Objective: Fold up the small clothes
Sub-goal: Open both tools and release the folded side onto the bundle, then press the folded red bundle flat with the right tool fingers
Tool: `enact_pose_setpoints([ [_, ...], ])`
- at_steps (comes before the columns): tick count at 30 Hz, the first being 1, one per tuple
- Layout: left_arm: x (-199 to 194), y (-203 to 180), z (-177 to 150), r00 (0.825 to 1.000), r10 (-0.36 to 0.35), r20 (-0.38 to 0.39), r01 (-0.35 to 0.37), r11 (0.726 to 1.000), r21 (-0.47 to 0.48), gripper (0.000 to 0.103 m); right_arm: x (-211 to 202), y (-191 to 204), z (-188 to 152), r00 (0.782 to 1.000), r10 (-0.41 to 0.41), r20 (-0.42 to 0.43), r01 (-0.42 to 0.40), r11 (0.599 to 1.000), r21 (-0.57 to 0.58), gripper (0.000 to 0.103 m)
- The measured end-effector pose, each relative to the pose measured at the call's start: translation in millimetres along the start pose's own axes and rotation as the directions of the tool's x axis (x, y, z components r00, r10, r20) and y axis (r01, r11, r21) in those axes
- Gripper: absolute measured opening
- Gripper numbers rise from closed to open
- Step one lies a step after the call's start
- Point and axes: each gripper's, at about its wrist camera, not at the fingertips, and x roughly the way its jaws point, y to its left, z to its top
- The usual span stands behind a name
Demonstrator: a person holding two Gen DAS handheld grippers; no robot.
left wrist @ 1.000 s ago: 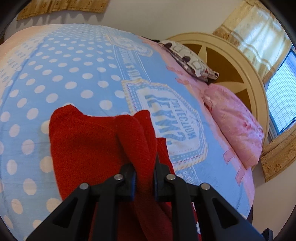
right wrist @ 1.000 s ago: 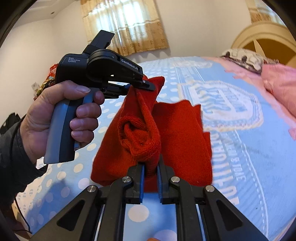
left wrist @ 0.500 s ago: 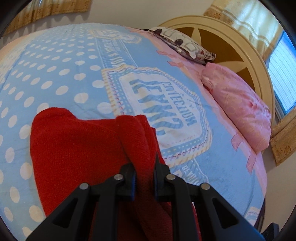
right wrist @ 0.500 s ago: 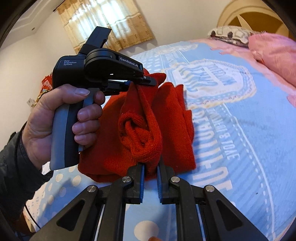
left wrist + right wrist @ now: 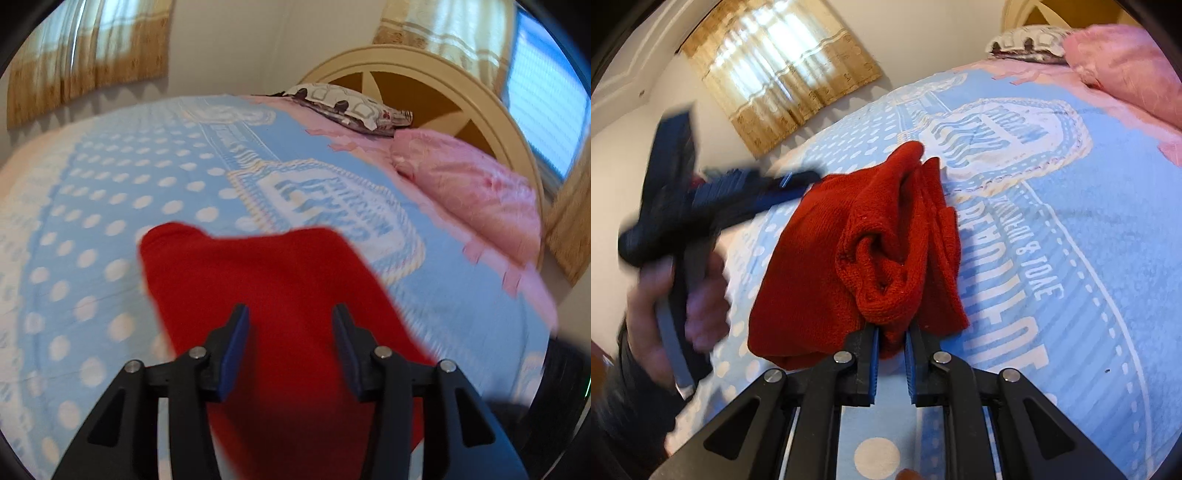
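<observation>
A red knitted garment (image 5: 849,254) lies bunched and partly folded on the blue polka-dot bedspread (image 5: 1071,277). My right gripper (image 5: 892,334) is shut on a rolled edge of it at its near side. My left gripper (image 5: 290,317) is open, its blue-padded fingers (image 5: 236,343) apart over the flat red garment (image 5: 266,295), holding nothing. In the right wrist view the left gripper (image 5: 801,181) appears blurred at the garment's far left edge, held by a hand.
A pink pillow (image 5: 469,188) and a patterned pillow (image 5: 347,107) lie by the cream headboard (image 5: 443,88). Curtains (image 5: 779,70) hang on the far wall. The bed edge drops off at right (image 5: 546,325).
My left gripper has opened and let go of the red garment, pulling away to the left. The garment has dropped onto the bed. My right gripper still holds its edge.
</observation>
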Motion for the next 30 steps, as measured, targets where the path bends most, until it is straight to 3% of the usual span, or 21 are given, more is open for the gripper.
enact_pose_setpoints([
  [5, -6, -1, -50, 0.994, 0.105, -0.011, -0.103, 0.987, 0.121, 0.061, -19, -18, 1, 0.996, -0.04, 0.075, 0.031, 0.993, 0.111, 0.041],
  [7, -9, -3, -63, 0.991, 0.131, 0.025, -0.134, 0.981, 0.143, 0.061, -35, -14, 2, 0.985, -0.095, 0.147, 0.079, 0.991, 0.112, 0.044],
  [10, -10, 3, -63, 0.994, 0.104, 0.044, -0.107, 0.99, 0.091, 0.061, -42, 9, 12, 0.977, -0.11, 0.182, 0.107, 0.994, 0.026, 0.044],
  [14, -11, 5, -69, 0.992, 0.109, 0.067, -0.115, 0.989, 0.098, 0.064, -19, 44, 36, 0.994, -0.048, 0.102, 0.059, 0.992, -0.108, 0.044],
  [17, -14, 10, -74, 0.992, 0.1, 0.072, -0.106, 0.992, 0.07, 0.07, 9, 48, 50, 0.999, -0.034, 0.025, 0.037, 0.99, -0.138, 0.044],
  [19, -16, 15, -77, 0.993, 0.088, 0.073, -0.092, 0.995, 0.043, 0.075, 28, 45, 52, 0.994, -0.109, -0.019, 0.104, 0.979, -0.173, 0.044],
  [20, -16, 17, -78, 0.994, 0.083, 0.073, -0.086, 0.996, 0.032, 0.077, 41, 36, 53, 0.977, -0.211, -0.034, 0.201, 0.962, -0.186, 0.043],
  [22, -20, 19, -80, 0.996, 0.049, 0.075, -0.05, 0.999, 0.012, 0.081, 51, 18, 54, 0.97, -0.231, -0.073, 0.219, 0.965, -0.142, 0.043],
  [24, -24, 20, -83, 0.996, 0.042, 0.084, -0.042, 0.999, 0.001, 0.084, 45, 15, 55, 0.968, -0.242, -0.058, 0.233, 0.963, -0.132, 0.043],
  [28, -28, 22, -88, 0.994, 0.053, 0.091, -0.053, 0.999, -0.013, 0.088, 22, 52, 57, 0.943, -0.323, 0.079, 0.333, 0.913, -0.238, 0.043],
  [30, -26, 25, -88, 0.995, 0.056, 0.085, -0.054, 0.998, -0.025, 0.093, 14, 72, 61, 0.953, -0.278, 0.124, 0.302, 0.91, -0.284, 0.043],
])
